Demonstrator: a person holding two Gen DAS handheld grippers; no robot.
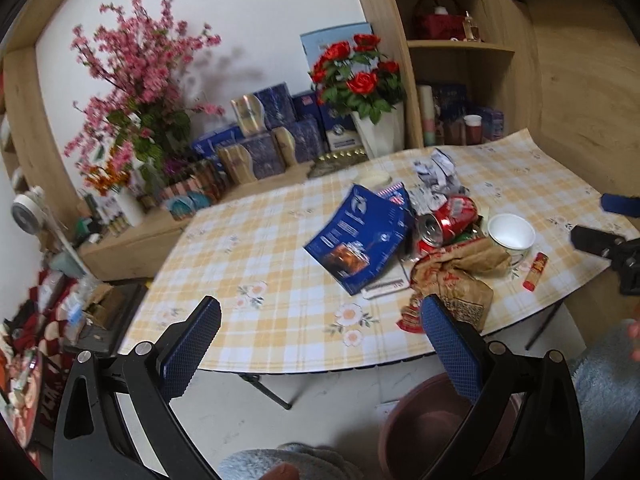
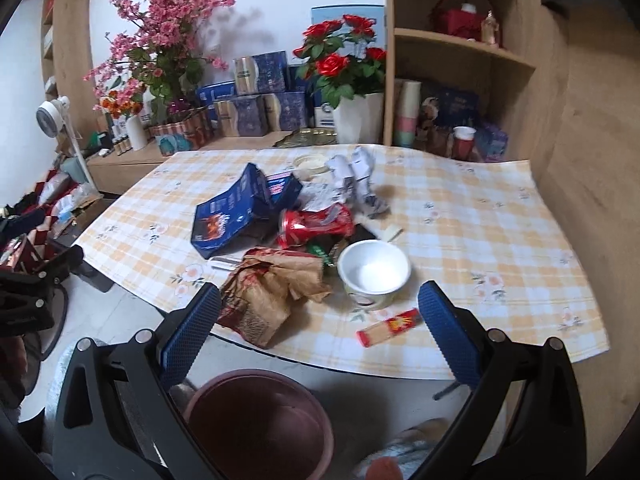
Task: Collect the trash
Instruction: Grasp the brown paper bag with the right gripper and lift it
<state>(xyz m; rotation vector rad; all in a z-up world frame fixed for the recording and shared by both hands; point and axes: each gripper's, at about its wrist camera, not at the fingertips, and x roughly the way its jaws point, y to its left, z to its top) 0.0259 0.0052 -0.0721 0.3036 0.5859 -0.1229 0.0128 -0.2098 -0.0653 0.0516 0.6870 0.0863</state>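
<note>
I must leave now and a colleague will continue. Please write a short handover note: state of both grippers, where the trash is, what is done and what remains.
Left gripper: open, empty, held before the table's near edge.
Right gripper: open, empty, held above the brown bin on the floor.
Trash is piled mid-table on the checked tablecloth: crushed red can, crumpled brown paper bag, blue carton, crumpled white paper, white paper bowl, small red-and-yellow packet.
Done: nothing visible in the bin.
Left: move every piece into the bin.
</note>
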